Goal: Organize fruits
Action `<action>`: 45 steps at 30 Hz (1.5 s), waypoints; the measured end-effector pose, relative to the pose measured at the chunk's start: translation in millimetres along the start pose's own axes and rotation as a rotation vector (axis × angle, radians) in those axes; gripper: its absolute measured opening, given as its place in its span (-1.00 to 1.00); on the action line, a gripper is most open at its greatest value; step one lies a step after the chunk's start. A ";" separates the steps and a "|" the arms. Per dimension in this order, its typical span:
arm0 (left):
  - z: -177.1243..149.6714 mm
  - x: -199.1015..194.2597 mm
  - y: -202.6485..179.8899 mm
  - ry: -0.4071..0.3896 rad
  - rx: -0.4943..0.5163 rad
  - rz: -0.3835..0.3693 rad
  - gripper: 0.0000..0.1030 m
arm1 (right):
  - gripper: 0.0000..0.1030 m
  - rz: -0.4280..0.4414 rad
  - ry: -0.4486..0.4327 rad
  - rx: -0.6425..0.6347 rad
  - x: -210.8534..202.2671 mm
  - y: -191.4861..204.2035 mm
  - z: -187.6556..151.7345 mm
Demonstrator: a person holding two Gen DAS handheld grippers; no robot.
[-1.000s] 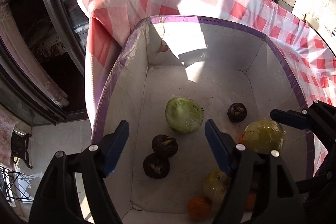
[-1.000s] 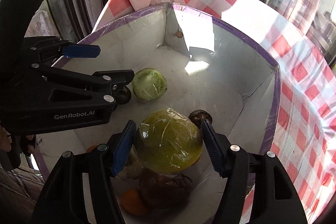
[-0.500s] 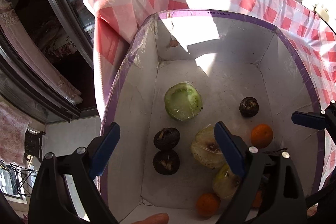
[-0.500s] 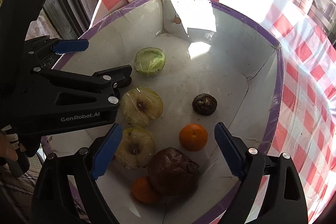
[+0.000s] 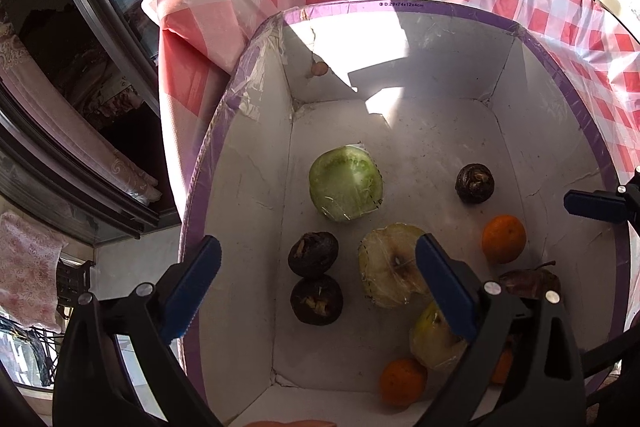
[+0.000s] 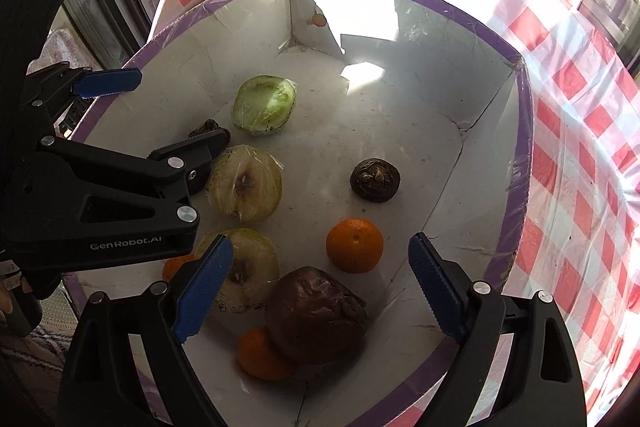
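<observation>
A white box with a purple rim [image 5: 404, 4] [image 6: 520, 131] holds the fruit. In it lie a wrapped green half fruit [image 5: 346, 183] [image 6: 264, 105], two wrapped yellow apple halves [image 5: 390, 265] [image 6: 244, 183] [image 6: 248, 267], several small dark round fruits [image 5: 313, 254] [image 6: 375, 179], oranges [image 5: 503, 238] [image 6: 354, 245] and a large dark brown fruit [image 6: 316, 315]. My left gripper [image 5: 316, 291] is open and empty above the box's near left. My right gripper [image 6: 320, 287] is open and empty above the brown fruit.
The box stands on a red-and-white checked cloth [image 5: 560, 11] [image 6: 580, 107]. Windows and dark frames lie to the left [image 5: 100, 27]. The left gripper body [image 6: 100, 187] reaches over the box's left rim in the right wrist view.
My right gripper opened and let the wrapped yellow apple half go into the box, then pulled back and up. My left gripper also rose.
</observation>
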State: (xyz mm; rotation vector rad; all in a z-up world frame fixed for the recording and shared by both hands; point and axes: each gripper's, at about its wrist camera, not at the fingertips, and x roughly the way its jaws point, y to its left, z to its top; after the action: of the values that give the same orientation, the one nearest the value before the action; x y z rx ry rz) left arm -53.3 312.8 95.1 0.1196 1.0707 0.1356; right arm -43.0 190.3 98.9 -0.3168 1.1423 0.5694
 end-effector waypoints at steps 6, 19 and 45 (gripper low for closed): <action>-0.9 -0.5 -1.5 0.003 0.005 -0.003 0.90 | 0.67 0.001 -0.004 0.003 -0.9 0.4 -1.2; -2.6 -1.8 -2.4 0.006 0.010 -0.013 0.90 | 0.67 -0.013 -0.004 -0.003 -0.8 2.4 -0.3; -4.1 0.8 -2.9 0.015 0.009 -0.031 0.90 | 0.67 -0.029 -0.010 -0.018 -2.7 3.9 -1.3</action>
State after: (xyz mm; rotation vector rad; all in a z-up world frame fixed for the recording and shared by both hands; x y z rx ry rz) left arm -56.4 310.2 92.0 0.1102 1.0876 0.1034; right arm -47.1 192.1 101.0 -0.3458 1.1220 0.5553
